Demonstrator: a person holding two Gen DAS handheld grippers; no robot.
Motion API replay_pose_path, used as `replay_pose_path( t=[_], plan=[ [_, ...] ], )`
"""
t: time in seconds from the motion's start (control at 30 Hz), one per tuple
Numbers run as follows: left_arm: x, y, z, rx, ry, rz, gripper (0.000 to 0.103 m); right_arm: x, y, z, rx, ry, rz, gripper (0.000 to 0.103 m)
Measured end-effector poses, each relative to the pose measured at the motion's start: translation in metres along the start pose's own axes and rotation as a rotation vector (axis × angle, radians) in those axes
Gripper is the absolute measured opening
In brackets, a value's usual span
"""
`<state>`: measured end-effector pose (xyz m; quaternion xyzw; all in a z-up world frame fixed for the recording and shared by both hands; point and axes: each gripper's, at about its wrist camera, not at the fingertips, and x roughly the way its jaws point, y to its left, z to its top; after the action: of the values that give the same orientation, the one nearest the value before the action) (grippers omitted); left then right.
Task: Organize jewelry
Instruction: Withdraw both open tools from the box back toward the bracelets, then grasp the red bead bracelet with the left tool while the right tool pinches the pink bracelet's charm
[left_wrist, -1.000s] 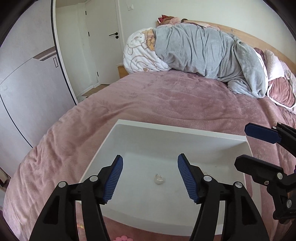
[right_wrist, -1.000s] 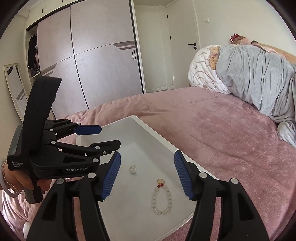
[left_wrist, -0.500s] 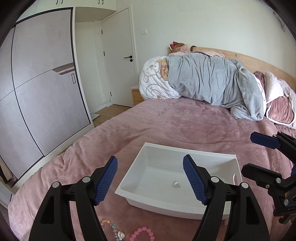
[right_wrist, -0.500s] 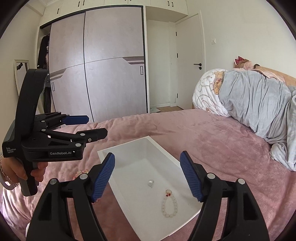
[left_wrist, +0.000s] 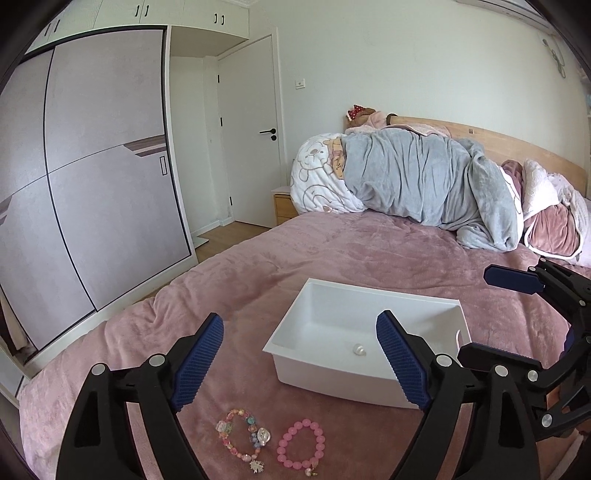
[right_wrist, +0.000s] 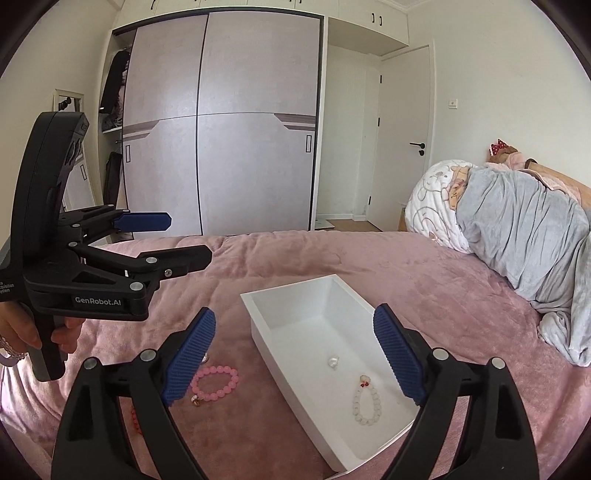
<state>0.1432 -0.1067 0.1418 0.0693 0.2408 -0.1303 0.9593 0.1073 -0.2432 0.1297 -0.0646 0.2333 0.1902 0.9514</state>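
Note:
A white box (left_wrist: 295, 338) (right_wrist: 258, 314) sits on the pink bed. Inside lie a small pearl ring (left_wrist: 358, 349) (right_wrist: 333, 362) and a white bead bracelet (right_wrist: 366, 404). On the blanket in front of the box lie a multicoloured bead bracelet (left_wrist: 242, 435) and a pink bead bracelet (left_wrist: 302, 445) (right_wrist: 215, 381). My left gripper (left_wrist: 300, 363) is open and empty, raised above and behind the two bracelets. My right gripper (right_wrist: 291, 358) is open and empty, raised over the near end of the box.
The pink blanket (left_wrist: 332, 251) covers the bed. A grey duvet (left_wrist: 424, 184) and pillows lie at the headboard. A wardrobe (right_wrist: 221, 129) and a door (left_wrist: 251, 129) stand beyond the bed's left side. A red bead item (right_wrist: 133, 417) peeks beside my right finger.
Both grippers have pulled back and up from the box, still open. The two bracelets on the blanket have come into view.

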Motion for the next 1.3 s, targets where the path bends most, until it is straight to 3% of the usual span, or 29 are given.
replay_pose_path(
  t=[0.17,0.47,0.77,0.97,1.07,1.2,1.3],
  plan=[
    [-0.012,0.017,-0.026,-0.029,0.009,-0.002,0.092,0.011,0.019,-0.01,0.001,0.034,0.047,0.094],
    [-0.009,0.059,-0.088,-0.095,0.077,0.009,0.092,0.049,0.06,-0.036,-0.033,0.131,0.115,0.094],
    [0.001,0.074,-0.152,-0.104,0.136,-0.027,0.093,0.09,0.092,-0.068,-0.083,0.207,0.122,0.094],
    [0.016,0.074,-0.188,-0.091,0.199,-0.059,0.093,0.119,0.108,-0.095,-0.08,0.308,0.138,0.088],
    [0.022,0.077,-0.204,-0.097,0.222,-0.075,0.093,0.131,0.113,-0.108,-0.075,0.351,0.151,0.074],
    [0.03,0.076,-0.222,-0.091,0.258,-0.09,0.092,0.144,0.116,-0.118,-0.065,0.387,0.158,0.068],
    [0.036,0.074,-0.233,-0.079,0.282,-0.106,0.085,0.153,0.118,-0.125,-0.053,0.412,0.166,0.061]
  ],
)
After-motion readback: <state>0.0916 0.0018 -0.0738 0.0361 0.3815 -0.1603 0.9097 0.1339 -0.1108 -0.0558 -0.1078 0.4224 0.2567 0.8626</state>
